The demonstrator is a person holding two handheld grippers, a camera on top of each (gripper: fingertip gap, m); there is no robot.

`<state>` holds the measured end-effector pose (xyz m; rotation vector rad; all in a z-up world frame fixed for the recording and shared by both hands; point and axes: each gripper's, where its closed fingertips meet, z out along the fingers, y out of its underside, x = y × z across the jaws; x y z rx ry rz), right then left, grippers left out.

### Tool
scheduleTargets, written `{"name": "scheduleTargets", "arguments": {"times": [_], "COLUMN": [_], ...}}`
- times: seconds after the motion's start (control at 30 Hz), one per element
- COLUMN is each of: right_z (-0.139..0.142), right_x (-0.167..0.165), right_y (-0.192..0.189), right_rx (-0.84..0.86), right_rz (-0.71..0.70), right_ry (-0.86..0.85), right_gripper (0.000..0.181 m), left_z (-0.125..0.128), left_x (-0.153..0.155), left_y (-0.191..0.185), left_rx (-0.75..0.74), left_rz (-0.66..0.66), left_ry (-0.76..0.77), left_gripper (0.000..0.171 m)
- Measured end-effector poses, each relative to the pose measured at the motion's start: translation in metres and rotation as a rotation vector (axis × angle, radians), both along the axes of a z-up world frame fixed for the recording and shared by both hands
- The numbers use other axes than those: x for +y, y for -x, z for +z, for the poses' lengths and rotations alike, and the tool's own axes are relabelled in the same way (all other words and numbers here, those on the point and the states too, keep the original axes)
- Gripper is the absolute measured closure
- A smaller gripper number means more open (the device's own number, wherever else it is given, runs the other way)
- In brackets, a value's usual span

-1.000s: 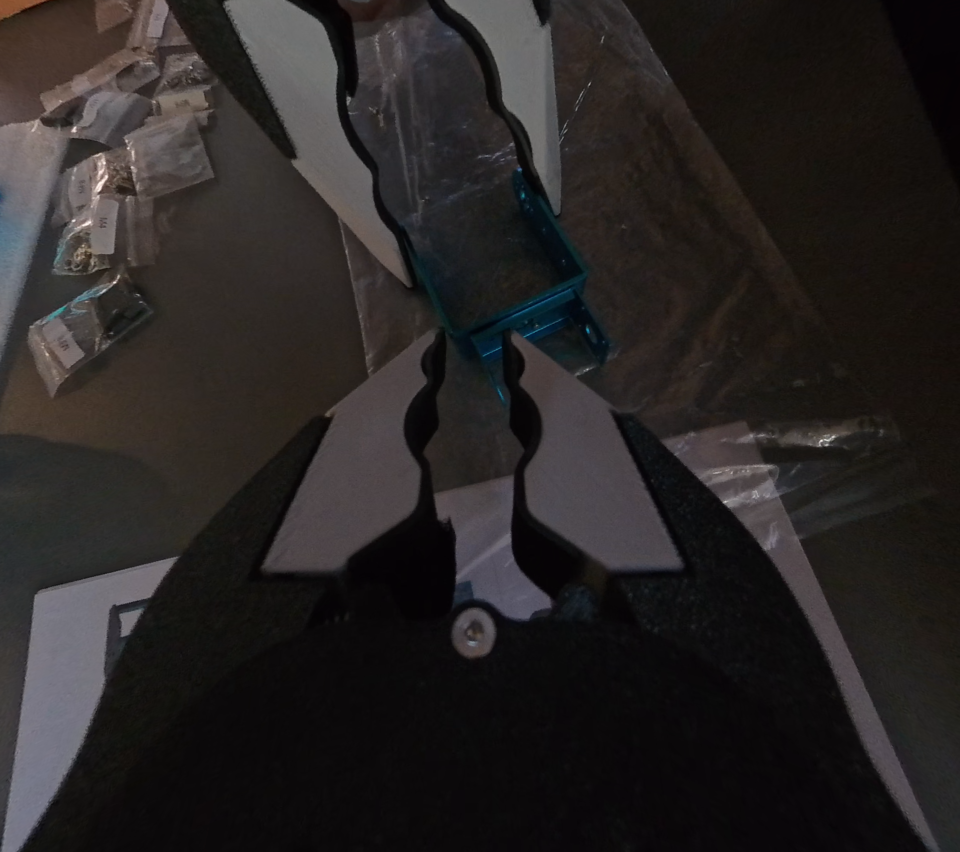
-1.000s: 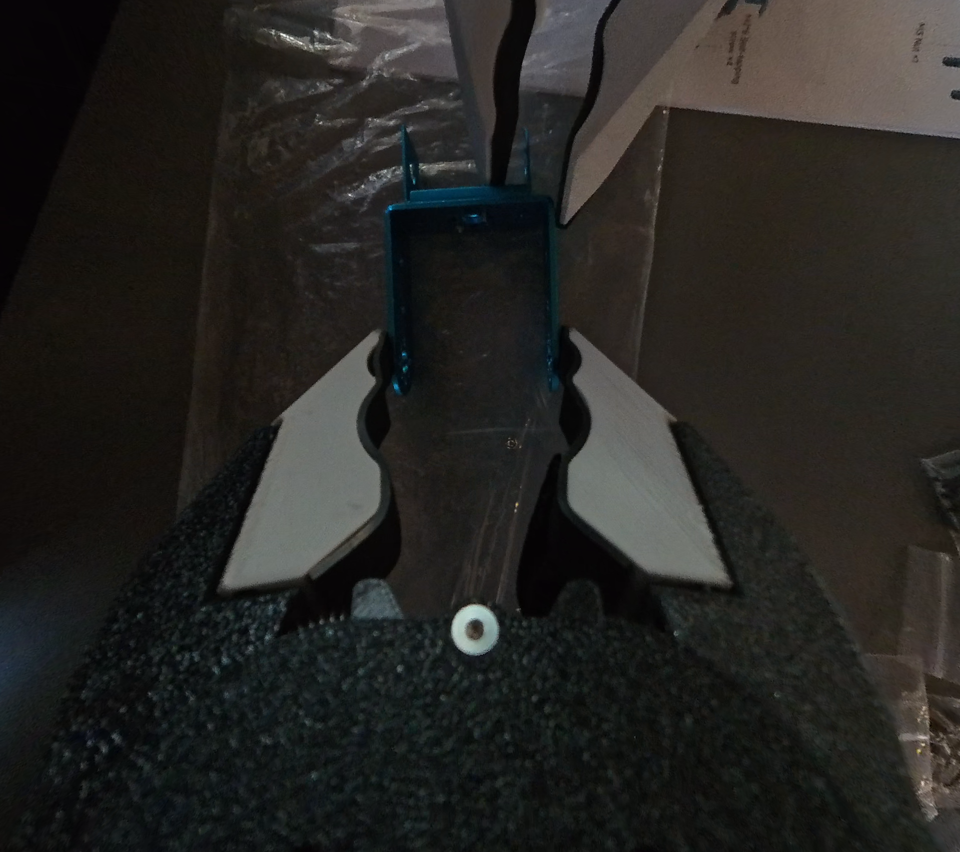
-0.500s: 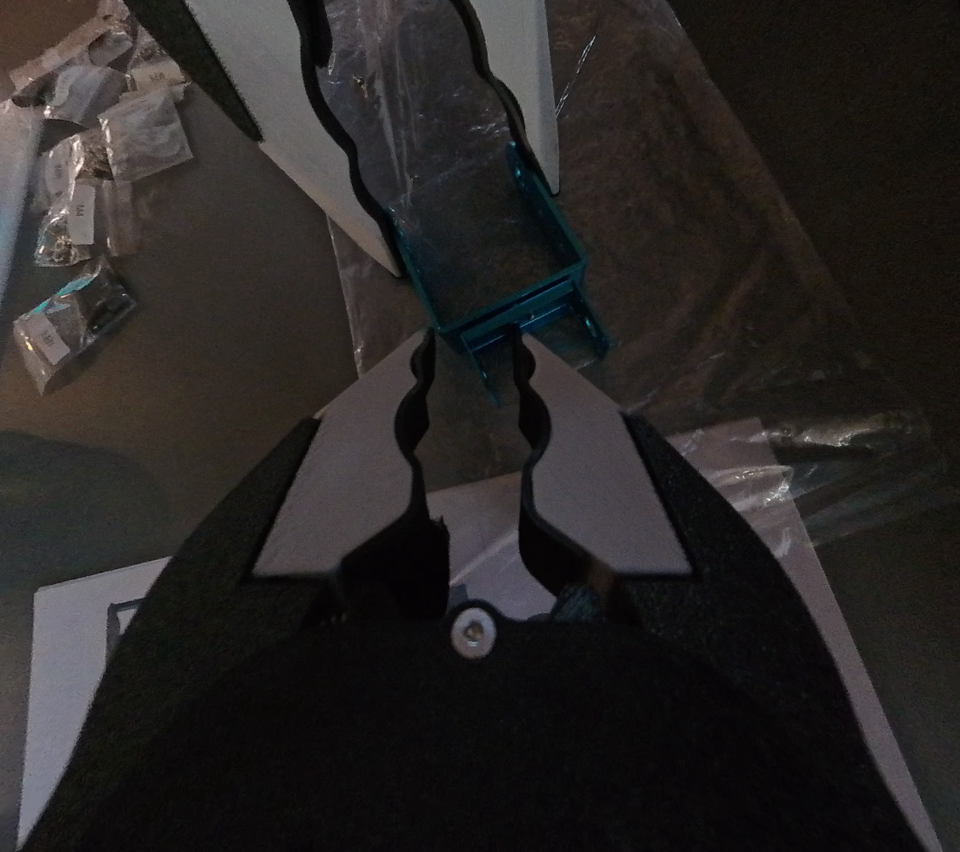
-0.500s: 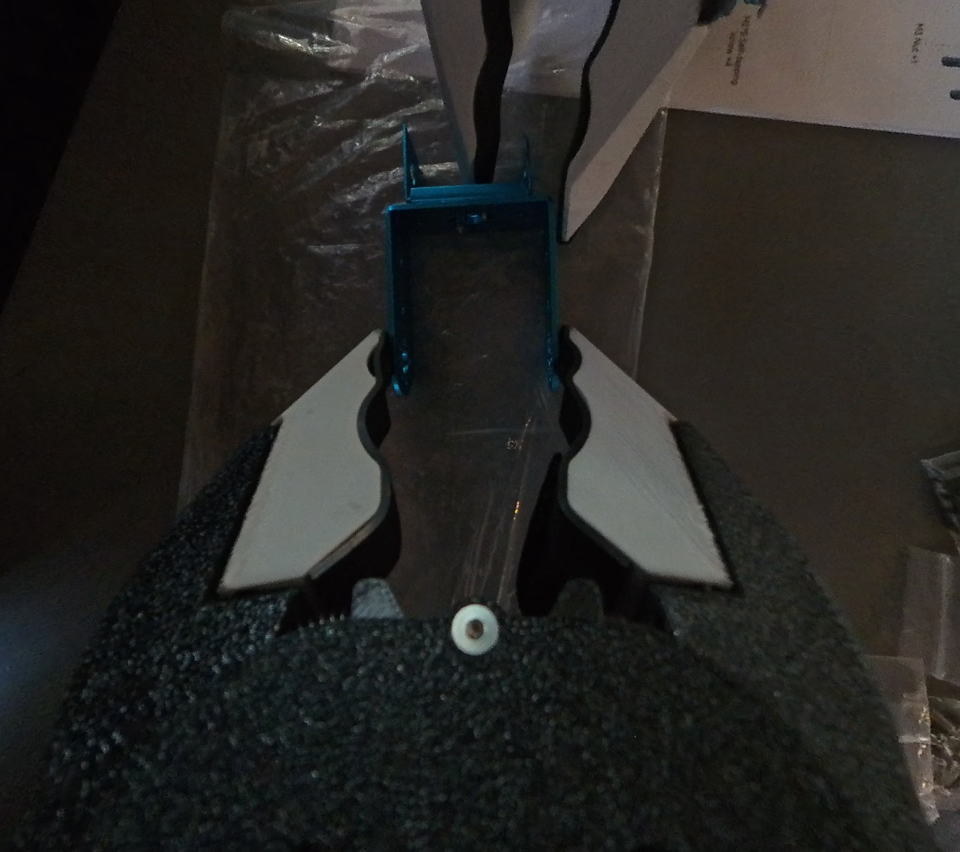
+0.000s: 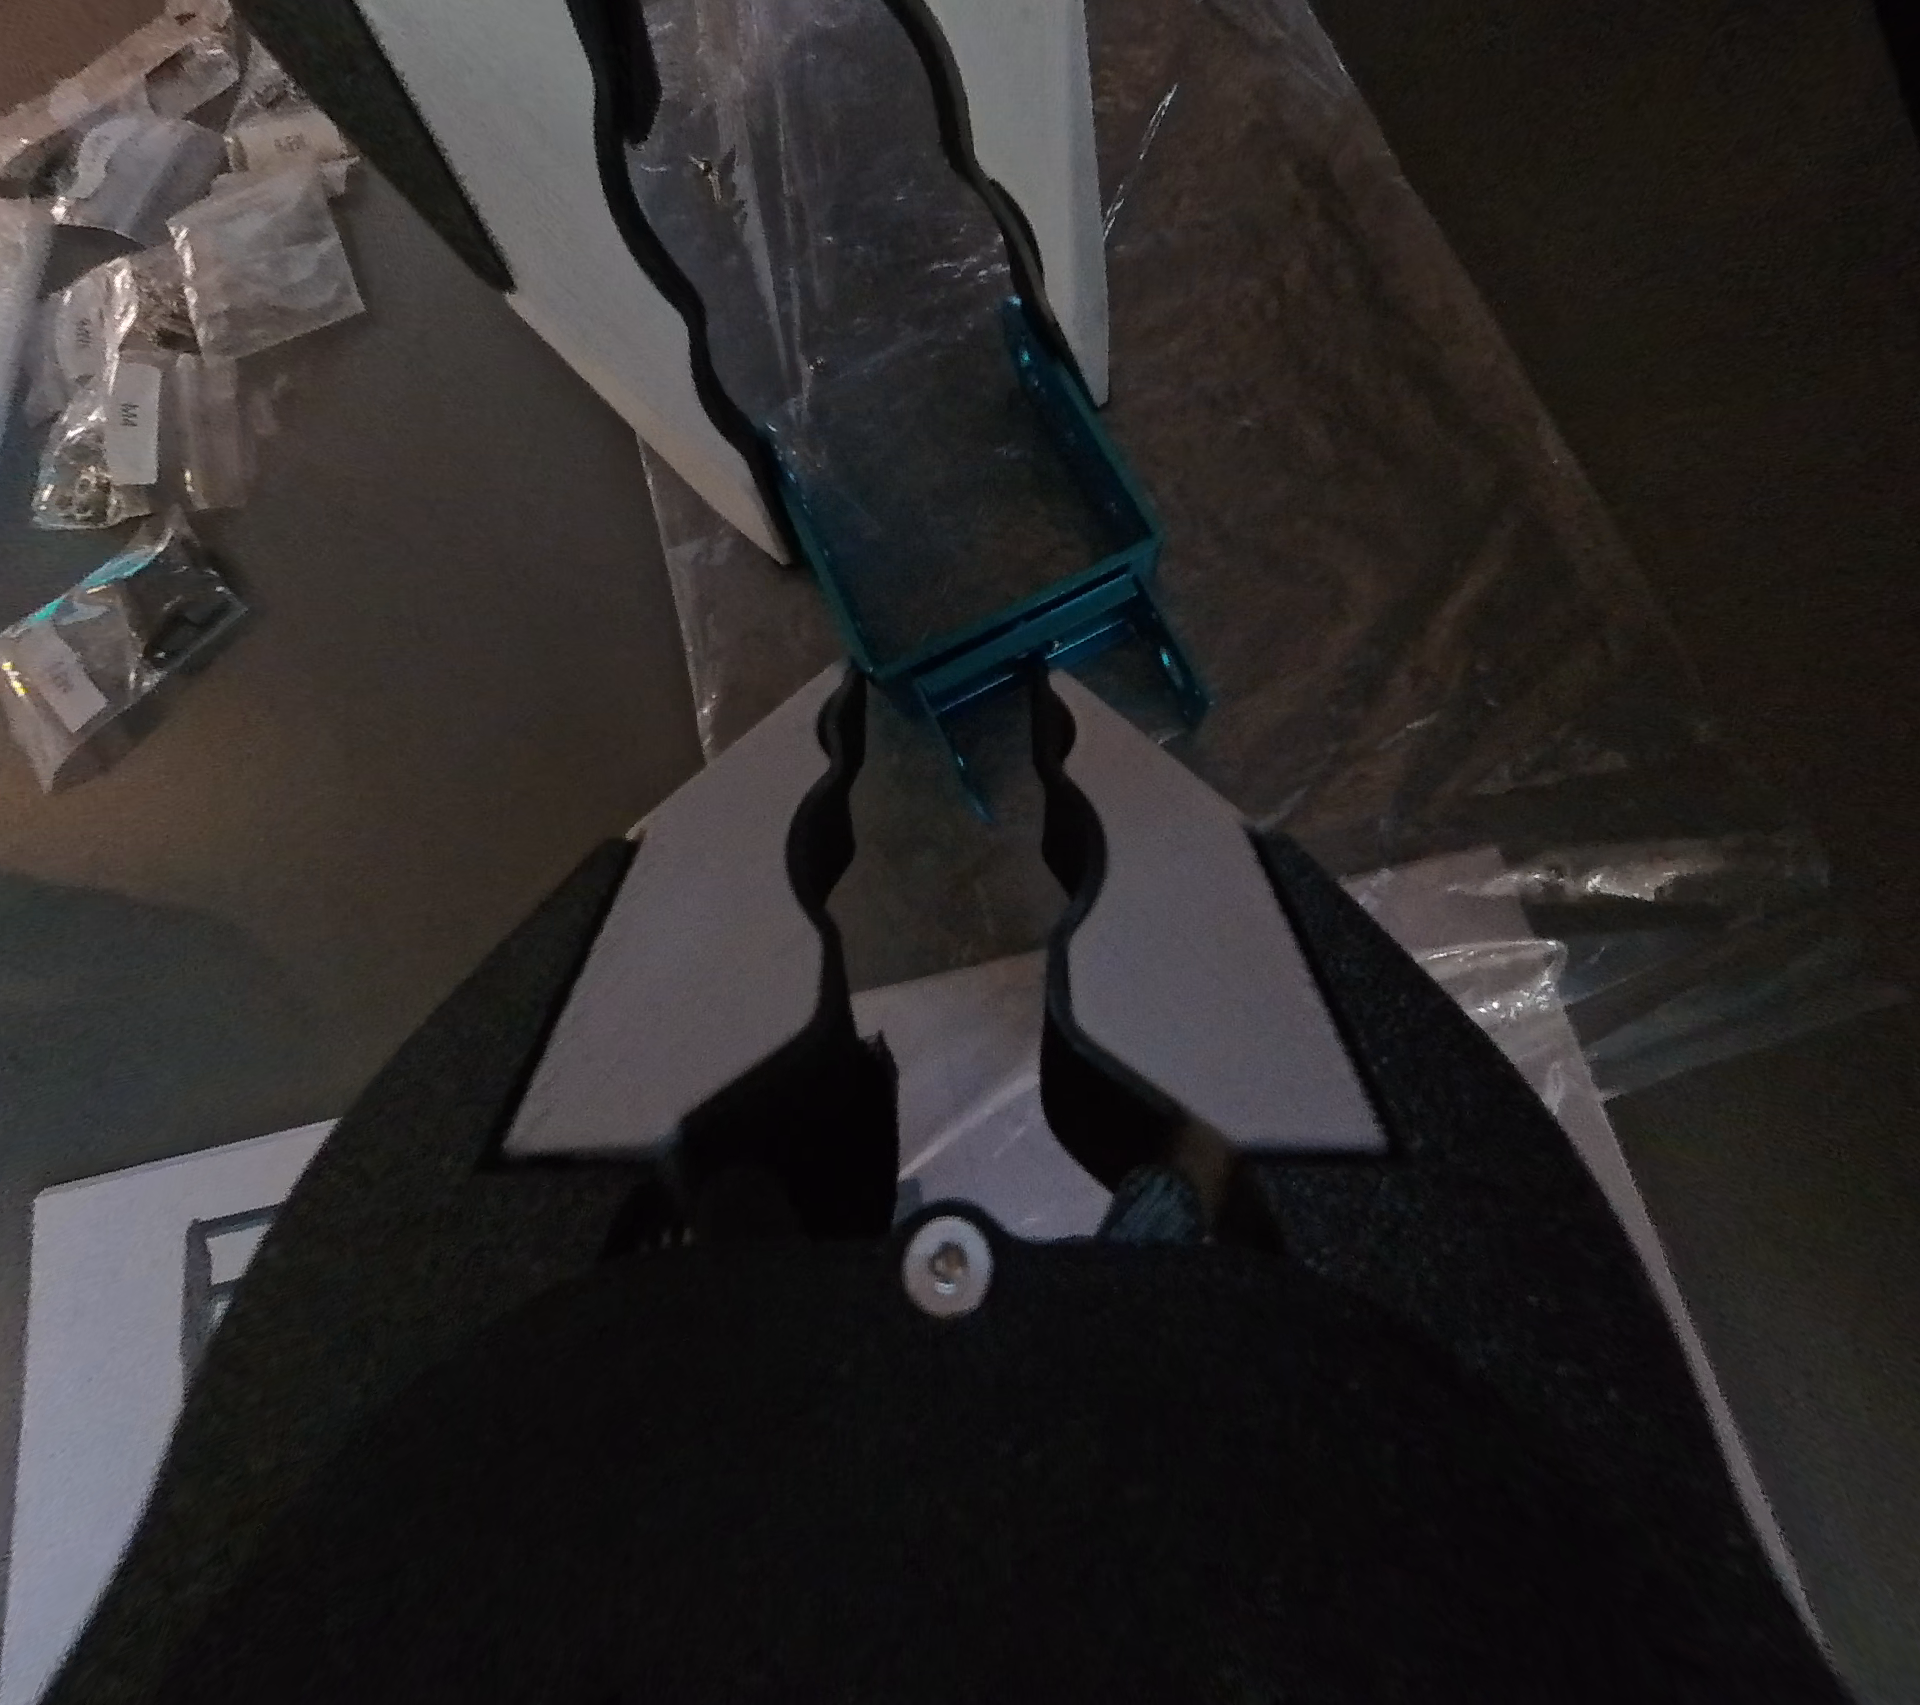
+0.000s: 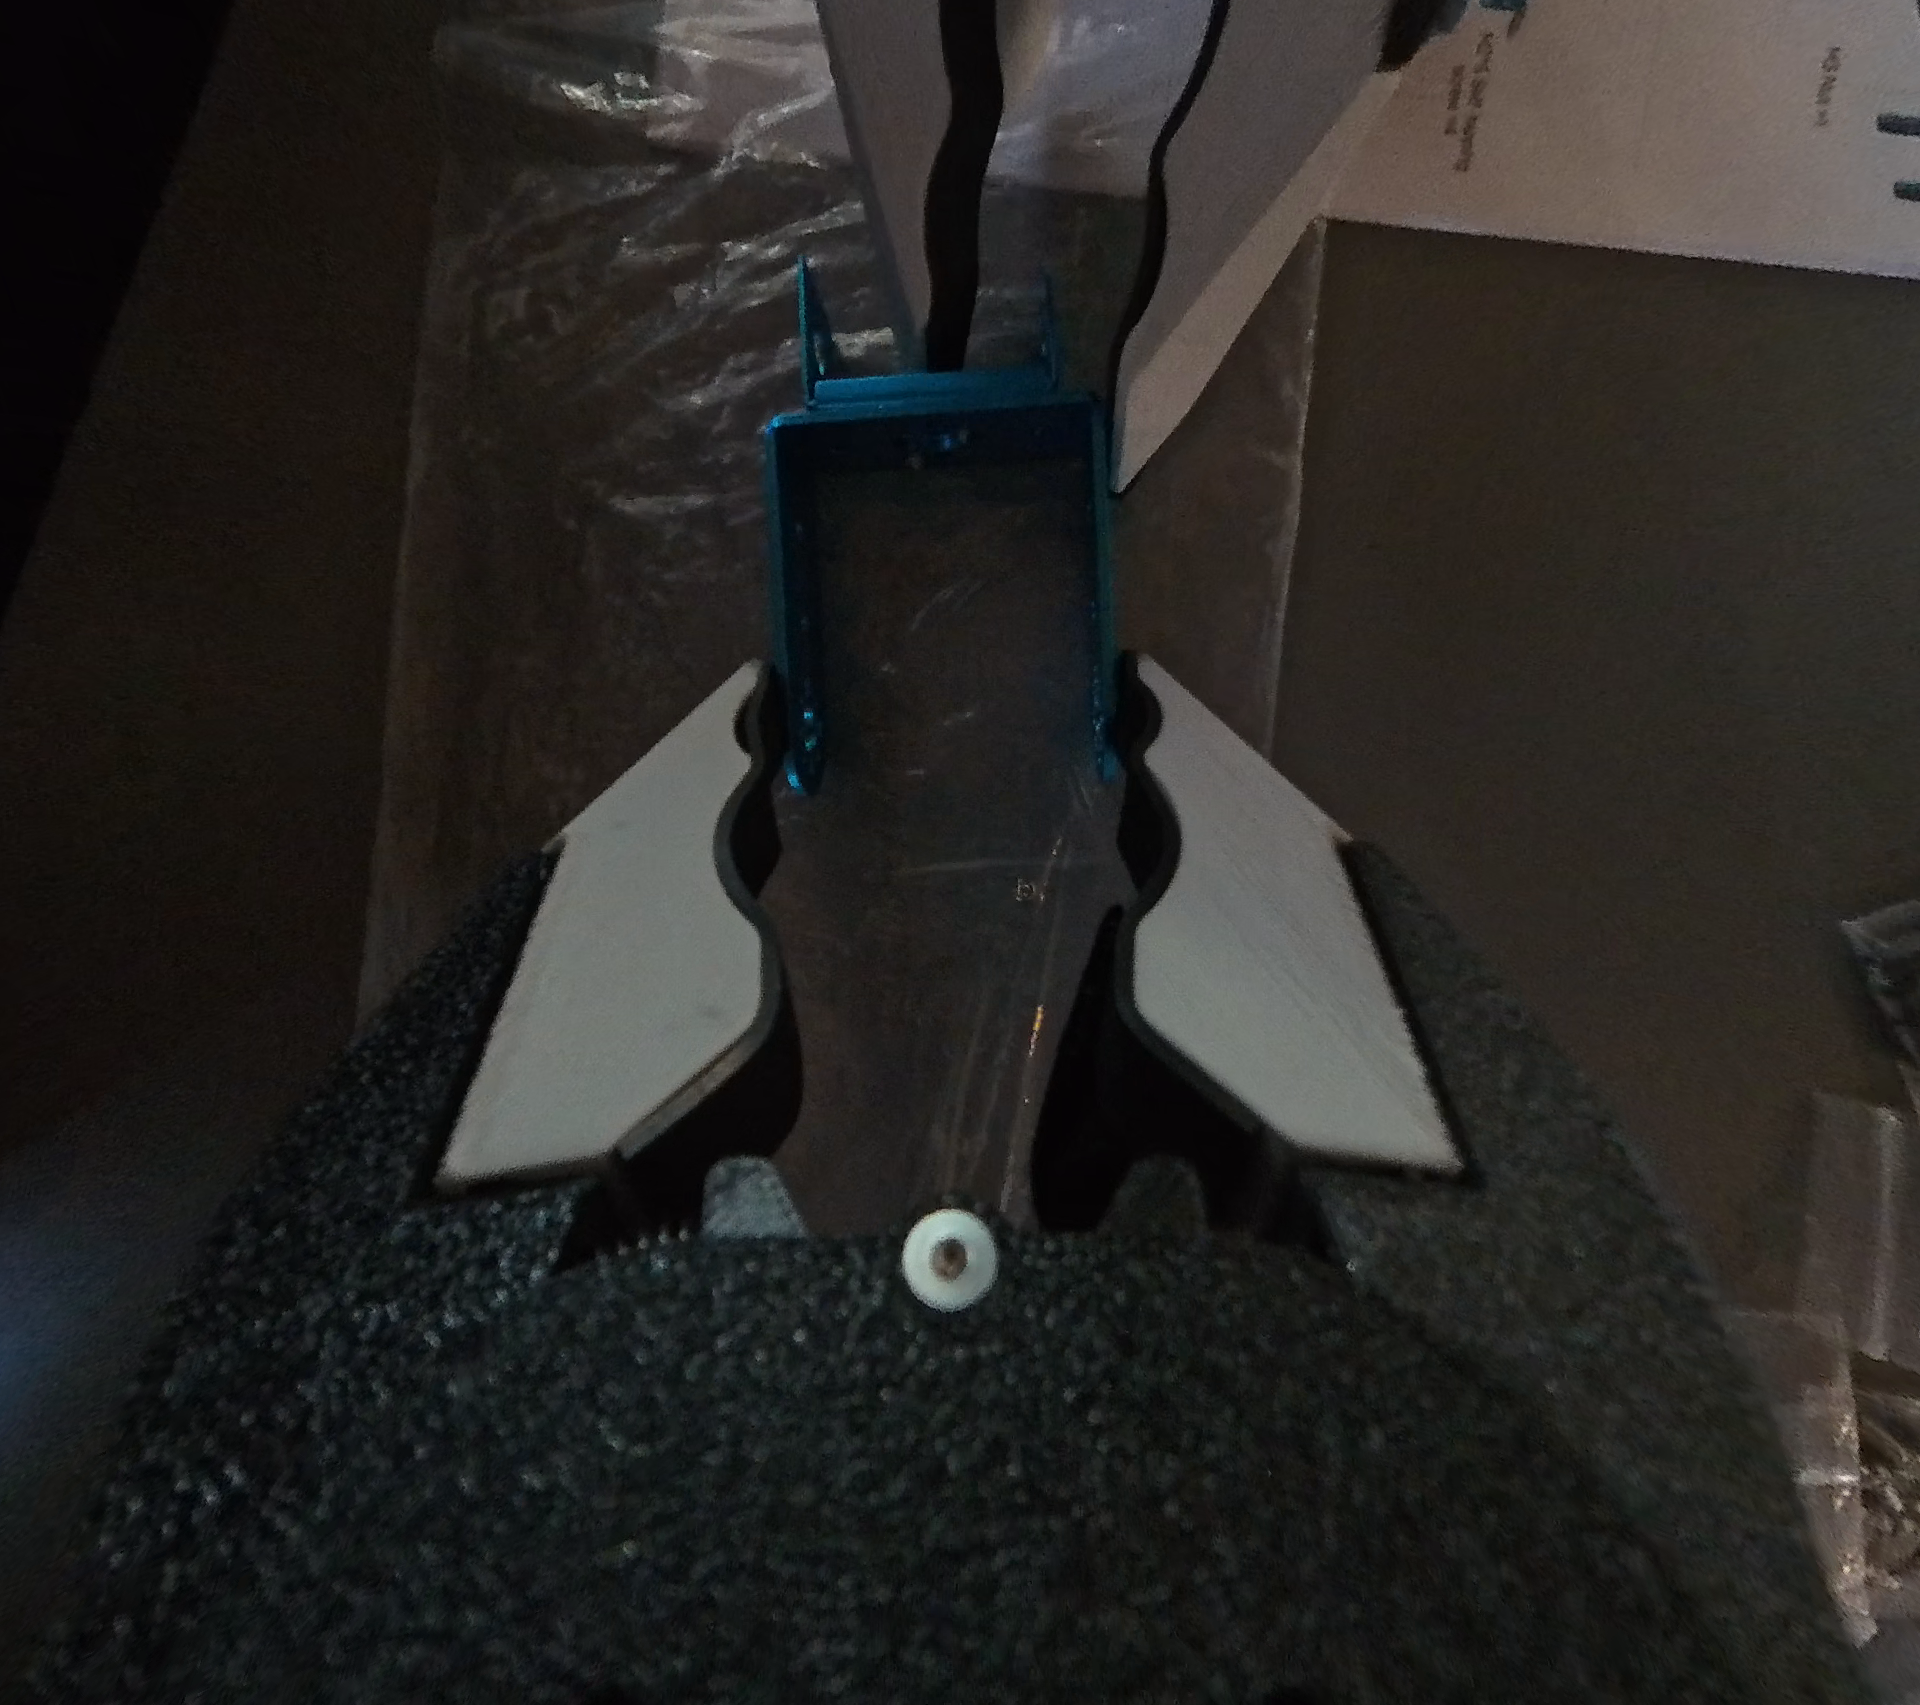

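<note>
a teal anodised-metal u-shaped bracket [image 6: 940, 533] lies on crinkled clear plastic sheet [image 6: 623, 325] on the dark desk [image 6: 1558, 512]. right gripper [image 6: 948, 725] jaws clamp its two arms; left gripper [image 5: 940, 699] jaws gape, straddling one tab.

The right gripper [image 6: 951, 720] and the left gripper [image 5: 945, 699] face each other tip to tip (jaws parted on both).

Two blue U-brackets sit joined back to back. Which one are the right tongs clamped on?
The larger blue bracket: its long arm ends sit between the right tongs. The smaller bracket points toward the left tongs.
</note>
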<state>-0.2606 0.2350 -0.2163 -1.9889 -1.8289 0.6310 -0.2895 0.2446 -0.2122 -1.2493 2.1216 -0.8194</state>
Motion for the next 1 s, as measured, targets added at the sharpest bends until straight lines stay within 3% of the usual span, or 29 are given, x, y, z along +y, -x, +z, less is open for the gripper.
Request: {"name": "scheduleTargets", "arguments": {"times": [0.57,1.0], "right_z": [0.001,0.000], "right_x": [-0.001,-0.005], "right_y": [0.005,0.012], "right_rx": [0.029,0.026], "right_rz": [0.024,0.034], "right_ry": [0.006,0.002], "right_gripper": [0.118,0.117], "left_z": [0.001,0.001], "left_x": [-0.002,-0.006], "left_y": [0.001,0.007], "left_rx": [0.036,0.063], "left_rz": [0.012,-0.016], "left_ry": [0.091,0.074], "left_gripper": [0.141,0.141]}}
